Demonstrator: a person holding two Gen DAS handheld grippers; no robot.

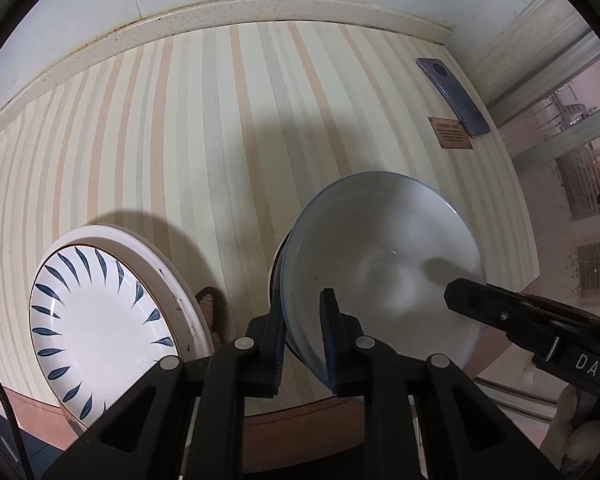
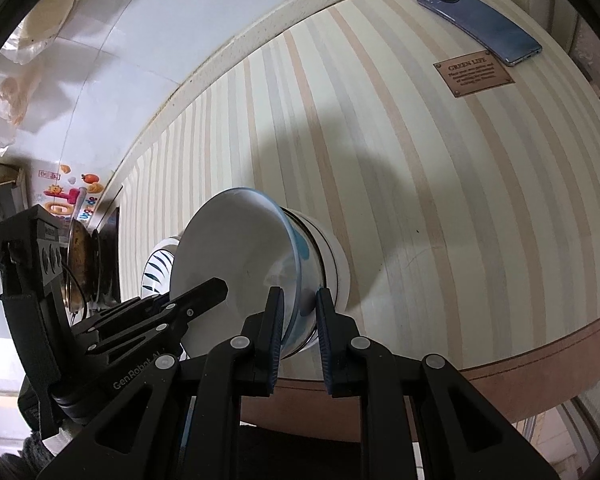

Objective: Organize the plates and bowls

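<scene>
A white bowl with a pale blue rim (image 1: pixel 384 264) sits on another white bowl (image 2: pixel 330 252) on the striped table. My left gripper (image 1: pixel 303 336) is shut on the bowl's near-left rim. My right gripper (image 2: pixel 298 320) is shut on its opposite rim; one right finger (image 1: pixel 500 312) reaches into the bowl in the left wrist view. The left gripper's fingers (image 2: pixel 188 304) show at the bowl's left side in the right wrist view. A white plate with blue leaf marks (image 1: pixel 100 320) lies on a larger white plate (image 1: pixel 168 276) left of the bowls, and part of it shows in the right wrist view (image 2: pixel 158 268).
A blue phone (image 1: pixel 454 98) and a brown label (image 1: pixel 450 132) lie at the far right of the striped table (image 1: pixel 220 140). The wall runs along the far edge. The table's brown front edge (image 2: pixel 540 344) is close to the bowls.
</scene>
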